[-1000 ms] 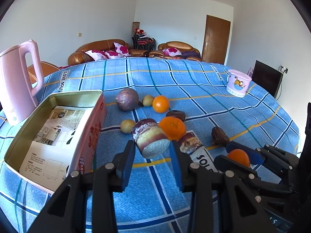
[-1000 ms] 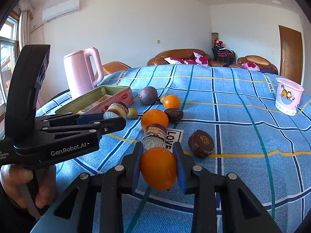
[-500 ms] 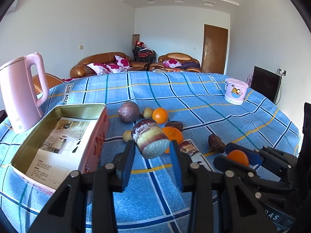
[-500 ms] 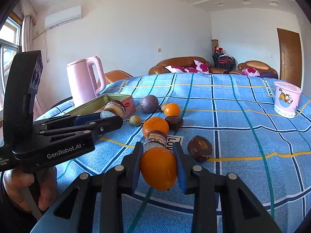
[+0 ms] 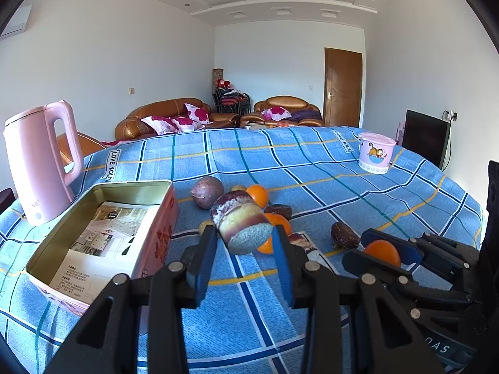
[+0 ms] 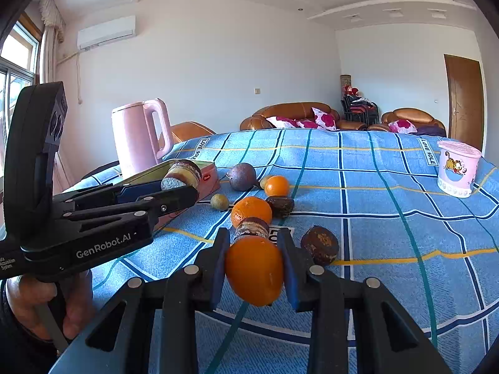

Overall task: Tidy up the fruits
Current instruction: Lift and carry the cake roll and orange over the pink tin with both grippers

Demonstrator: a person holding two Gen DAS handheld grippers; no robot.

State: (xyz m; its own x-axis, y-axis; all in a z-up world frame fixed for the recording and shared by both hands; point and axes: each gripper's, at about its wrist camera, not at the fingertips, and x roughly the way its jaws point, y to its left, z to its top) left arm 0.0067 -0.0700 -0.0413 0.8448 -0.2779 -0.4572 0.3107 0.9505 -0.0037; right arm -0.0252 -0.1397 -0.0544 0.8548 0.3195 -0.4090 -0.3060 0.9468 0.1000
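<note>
Orange (image 6: pixel 254 269) clamped between right jaws; banded fruit (image 5: pixel 241 226) between left jaws

"GenRobot.AI" stands in white letters on the black side of the left claw (image 6: pixel 162 194), seen from the right wrist camera; smaller white print sits at its rear end, too small to read. On the right claw (image 5: pixel 379 251), low at the edge of the left wrist view, only the white letters "DAS" show — the rest is cut off.

The blue checked cloth (image 5: pixel 312 168) on the tabletop carries white labels reading "LOVE SOLE", one near the far left corner, one near the far right edge. A printed leaflet (image 5: pixel 103 243) lies inside the tin (image 5: pixel 156 243) — its text is too small to make out.
</note>
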